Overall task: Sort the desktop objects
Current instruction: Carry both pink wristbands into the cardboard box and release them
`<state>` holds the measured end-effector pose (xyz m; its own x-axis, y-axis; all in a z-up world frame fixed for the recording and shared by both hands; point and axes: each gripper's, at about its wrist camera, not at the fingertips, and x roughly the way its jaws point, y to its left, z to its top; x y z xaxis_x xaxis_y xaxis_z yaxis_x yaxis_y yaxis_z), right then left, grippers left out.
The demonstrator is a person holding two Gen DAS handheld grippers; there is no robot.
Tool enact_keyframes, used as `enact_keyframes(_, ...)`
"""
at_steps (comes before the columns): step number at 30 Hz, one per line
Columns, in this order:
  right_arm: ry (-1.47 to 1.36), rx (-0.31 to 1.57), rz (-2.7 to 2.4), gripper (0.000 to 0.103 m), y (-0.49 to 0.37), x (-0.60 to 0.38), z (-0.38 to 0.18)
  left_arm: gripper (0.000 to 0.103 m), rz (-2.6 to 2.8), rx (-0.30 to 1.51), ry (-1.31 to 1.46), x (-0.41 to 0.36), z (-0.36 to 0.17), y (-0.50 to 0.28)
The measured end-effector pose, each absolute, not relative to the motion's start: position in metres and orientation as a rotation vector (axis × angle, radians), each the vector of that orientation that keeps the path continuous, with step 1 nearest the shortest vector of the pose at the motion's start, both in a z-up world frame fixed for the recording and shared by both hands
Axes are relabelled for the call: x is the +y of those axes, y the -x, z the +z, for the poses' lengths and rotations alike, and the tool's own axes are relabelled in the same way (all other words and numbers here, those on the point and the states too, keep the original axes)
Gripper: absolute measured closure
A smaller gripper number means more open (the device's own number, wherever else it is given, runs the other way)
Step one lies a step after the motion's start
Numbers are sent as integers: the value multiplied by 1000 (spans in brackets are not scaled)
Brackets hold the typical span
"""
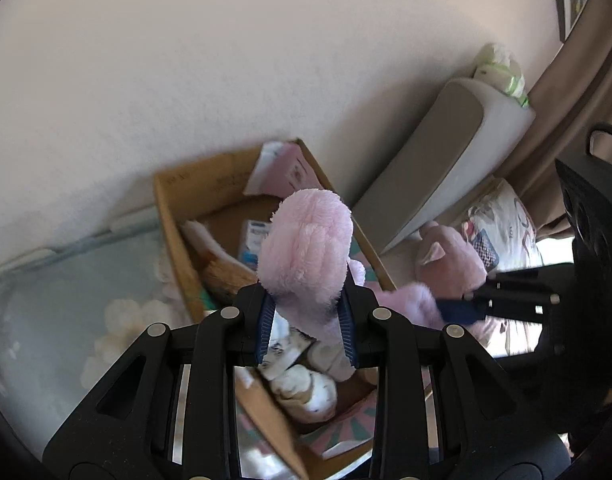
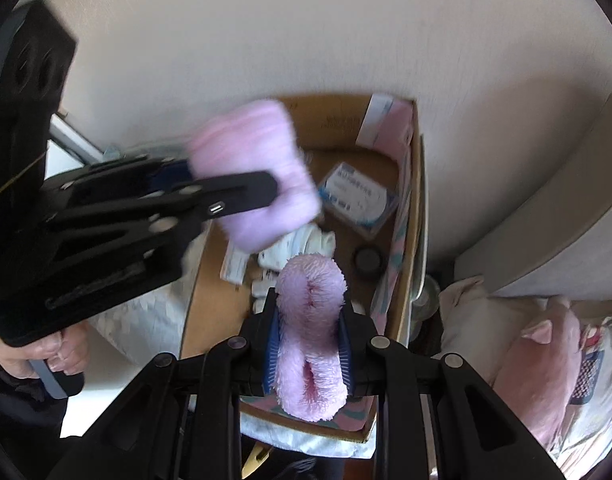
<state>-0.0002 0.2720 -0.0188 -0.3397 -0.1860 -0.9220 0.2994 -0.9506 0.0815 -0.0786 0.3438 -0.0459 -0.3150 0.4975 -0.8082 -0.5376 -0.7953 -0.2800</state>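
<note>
My left gripper (image 1: 306, 324) is shut on a fluffy pink plush piece (image 1: 306, 248) and holds it above an open cardboard box (image 1: 174, 224). It also shows in the right wrist view (image 2: 210, 192), with the pink plush piece (image 2: 254, 176) blurred. My right gripper (image 2: 307, 344) is shut on a second pink fuzzy piece (image 2: 309, 332) over the box (image 2: 411, 216). The right gripper (image 1: 461, 308) shows at the right of the left wrist view. The box holds white socks (image 1: 306, 392), a blue-and-white packet (image 2: 357, 196) and a pink carton (image 2: 389, 128).
The box stands against a pale wall. A grey cushion (image 1: 437, 168) leans to its right. A pink plush toy with ears (image 2: 533, 356) lies on patterned bedding (image 1: 505, 220). A small dark round lid (image 2: 367, 262) lies in the box.
</note>
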Motion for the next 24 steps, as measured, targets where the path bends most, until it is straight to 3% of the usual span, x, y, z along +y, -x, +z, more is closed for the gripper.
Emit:
enact_keyframes(12, -1633, 178, -2249, 80, -3, 277, -47, 78, 2165, 70, 1370, 360, -84, 76)
enact_keyframes(14, -1639, 206, -2269, 68, 1, 277, -50, 76, 2184, 70, 1382, 360, -85, 77)
enact_keyframes(15, -1630, 211, -2277, 61, 1, 277, -51, 68, 2190, 68, 1397, 359, -86, 79)
enact_keyframes(16, -1607, 199, -2285, 45, 0, 278, -51, 58, 2197, 70, 1408, 359, -87, 80)
enact_keyframes(17, -1585, 190, -2291, 27, -1, 278, -50, 13, 2208, 75, 1404, 358, -87, 80)
enact_keyframes(18, -1564, 189, -2294, 21, -2, 278, -49, 1, 2239, 78, 1384, 357, -85, 79)
enact_keyframes(24, -1506, 191, -2320, 19, -12, 275, -42, 0, 2251, 100, 1401, 359, -88, 78)
